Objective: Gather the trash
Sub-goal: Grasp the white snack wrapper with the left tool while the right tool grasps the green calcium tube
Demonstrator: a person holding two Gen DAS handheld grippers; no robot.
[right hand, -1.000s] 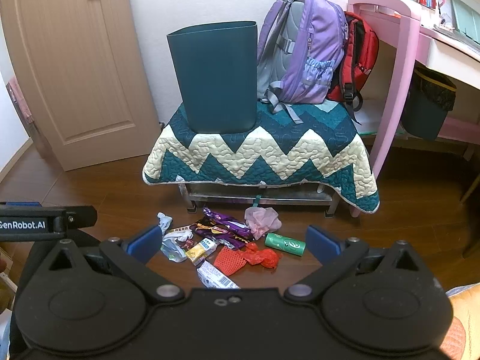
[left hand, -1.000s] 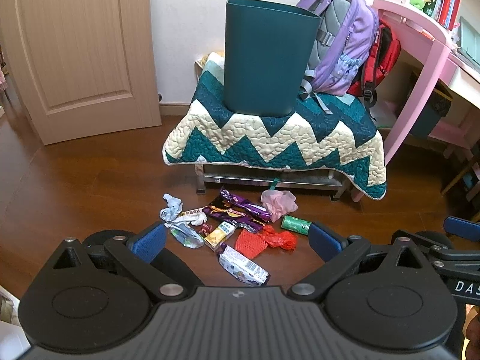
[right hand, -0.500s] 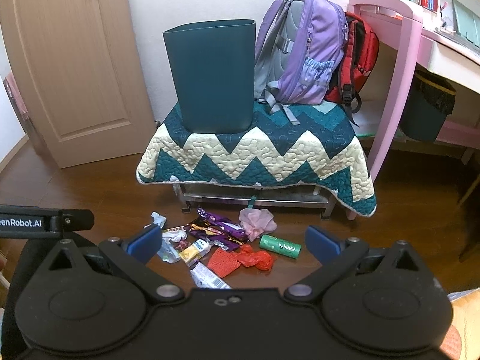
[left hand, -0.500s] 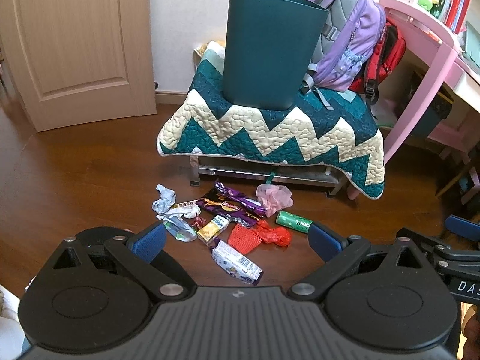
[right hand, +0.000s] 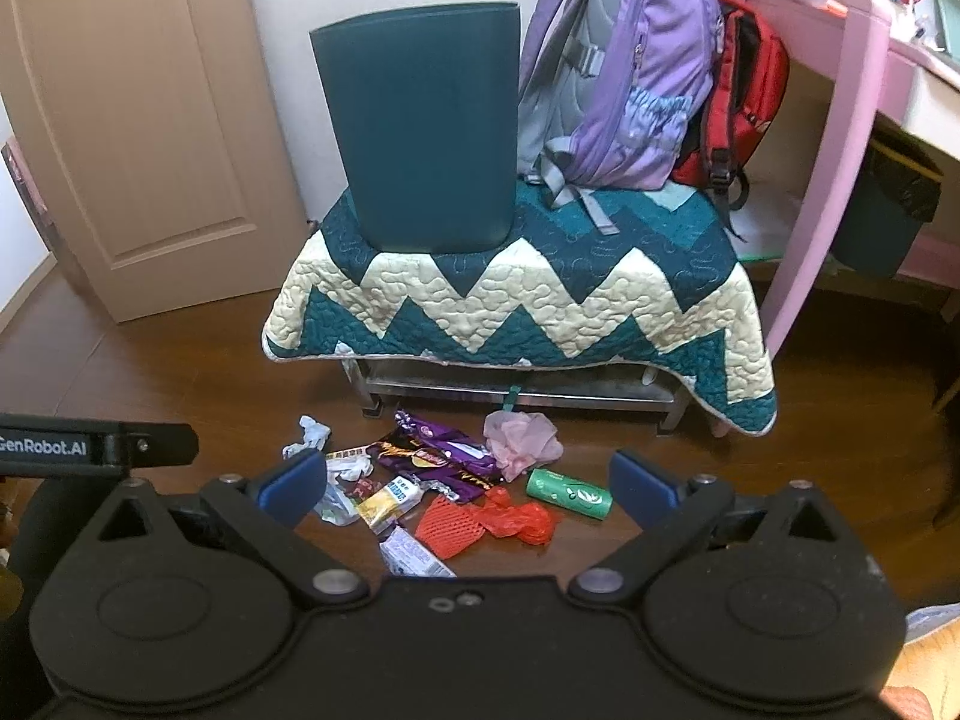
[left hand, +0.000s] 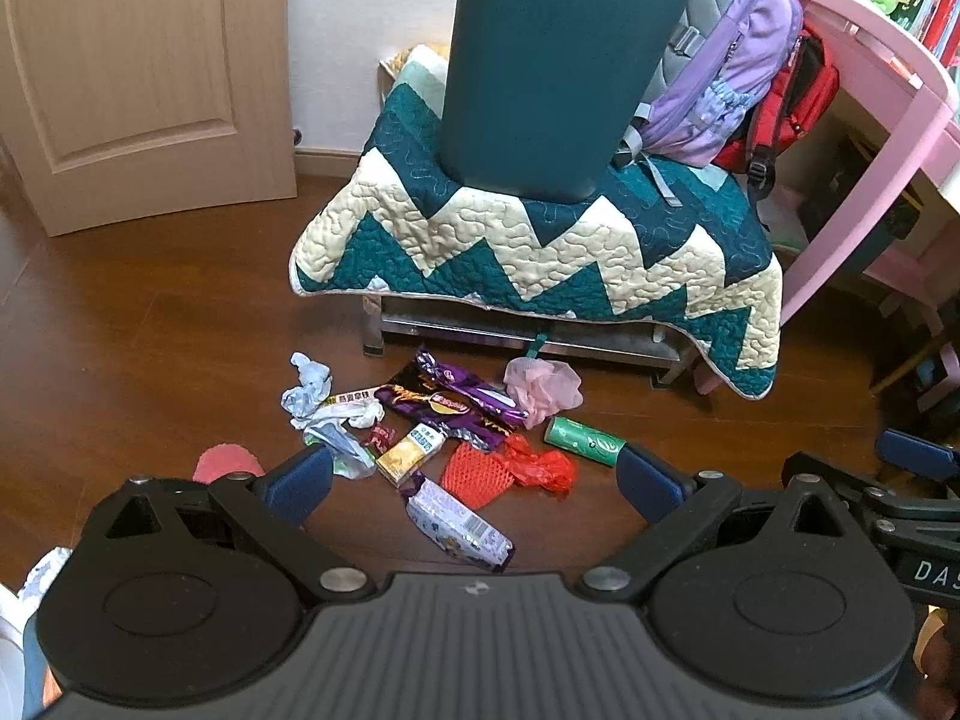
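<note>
Dark wooden floor, nearer now: my left claw (left hand: 474,474) and right claw (right hand: 468,489), both wide open and empty, have closed in above scattered crumpled wrappers (left hand: 447,402) before the quilt-draped surface (left hand: 540,246) carrying the tall teal plastic bin (left hand: 552,66); grasping comes next.

Ahead of both wide-open grippers, bare wooden floor (left hand: 150,348) lay free on the left up to the door (left hand: 138,78). Straight ahead the trash pile (left hand: 444,438) covered the floor. Behind it stood the quilt-covered bench (right hand: 516,300), and the pink desk leg (right hand: 822,180) closed the right side.
</note>
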